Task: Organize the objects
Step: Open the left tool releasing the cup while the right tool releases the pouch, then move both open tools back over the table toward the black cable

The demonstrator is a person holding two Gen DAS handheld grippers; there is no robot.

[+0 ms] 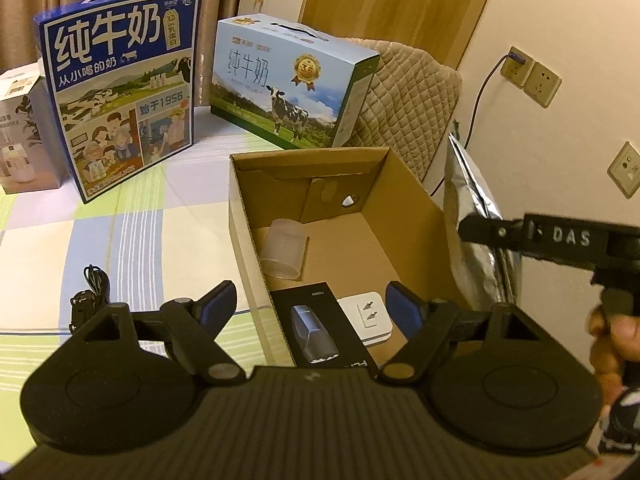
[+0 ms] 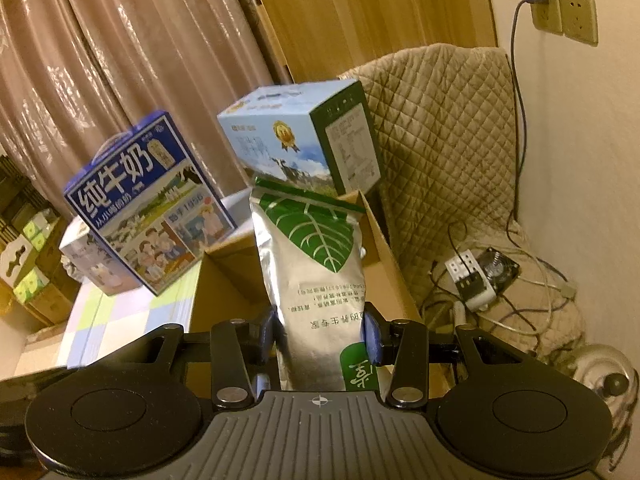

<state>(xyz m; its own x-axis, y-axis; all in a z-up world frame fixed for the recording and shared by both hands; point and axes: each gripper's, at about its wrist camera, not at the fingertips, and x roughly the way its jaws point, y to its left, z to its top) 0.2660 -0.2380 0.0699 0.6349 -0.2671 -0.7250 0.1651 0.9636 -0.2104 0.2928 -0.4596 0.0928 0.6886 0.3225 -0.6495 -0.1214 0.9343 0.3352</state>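
An open cardboard box [image 1: 404, 184] stands on the checked cloth. Inside lie a clear plastic cup [image 1: 282, 248], a black shaver box [image 1: 316, 328] and a white box [image 1: 366, 316]. My left gripper [image 1: 310, 308] is open and empty above the box's near end. My right gripper [image 2: 320, 334] is shut on a silver foil bag with a green leaf [image 2: 316, 264], held upright over the box's right wall [image 2: 384, 236]. The bag also shows in the left wrist view [image 1: 470, 220], beside the box's right wall.
Two milk cartons, a blue one [image 1: 120, 92] and a pale one with a cow [image 1: 288, 88], stand behind the box. A black cable [image 1: 90, 296] lies on the cloth at left. A quilted chair back [image 1: 408, 96] stands at right, with wall sockets [image 1: 532, 76].
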